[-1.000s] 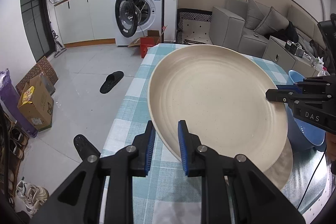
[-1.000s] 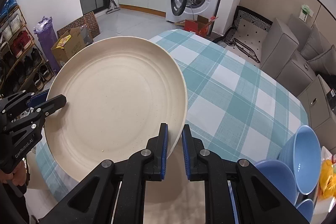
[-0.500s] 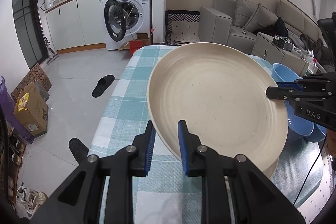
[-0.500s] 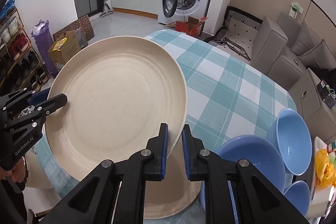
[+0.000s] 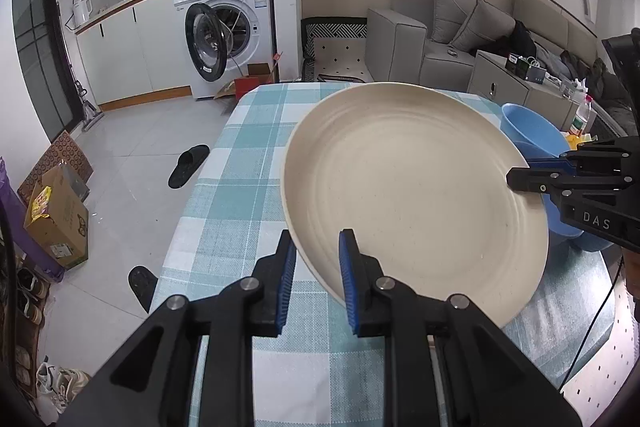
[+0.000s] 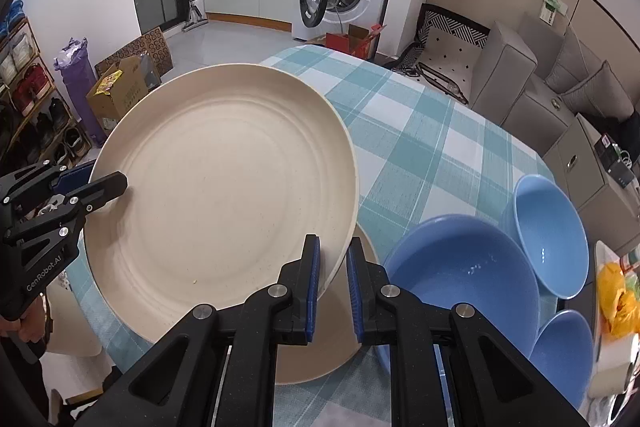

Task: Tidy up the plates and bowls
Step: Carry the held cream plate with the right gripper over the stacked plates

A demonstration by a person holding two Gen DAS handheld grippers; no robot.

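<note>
A large cream plate (image 5: 412,187) hangs in the air over the checked table, held at opposite rims by both grippers. My left gripper (image 5: 316,259) is shut on its near rim in the left wrist view; my right gripper (image 5: 524,173) clamps the far rim there. In the right wrist view the plate (image 6: 224,183) fills the left, with my right gripper (image 6: 330,263) shut on its rim and my left gripper (image 6: 108,183) on the opposite rim. A second cream plate (image 6: 336,343) lies on the table beneath. Three blue bowls sit at right: a large one (image 6: 464,275), one behind (image 6: 550,231), one nearer (image 6: 564,351).
The table with a teal checked cloth (image 6: 420,131) ends at left above a tiled floor with slippers (image 5: 188,165). A yellow bag (image 6: 618,303) lies at the table's right edge. A washing machine (image 5: 226,27) and grey sofa (image 5: 460,39) stand beyond.
Both grippers have carried the plate to the right along the table, toward the blue bowls, which come further into view. The grip on both rims is unchanged.
</note>
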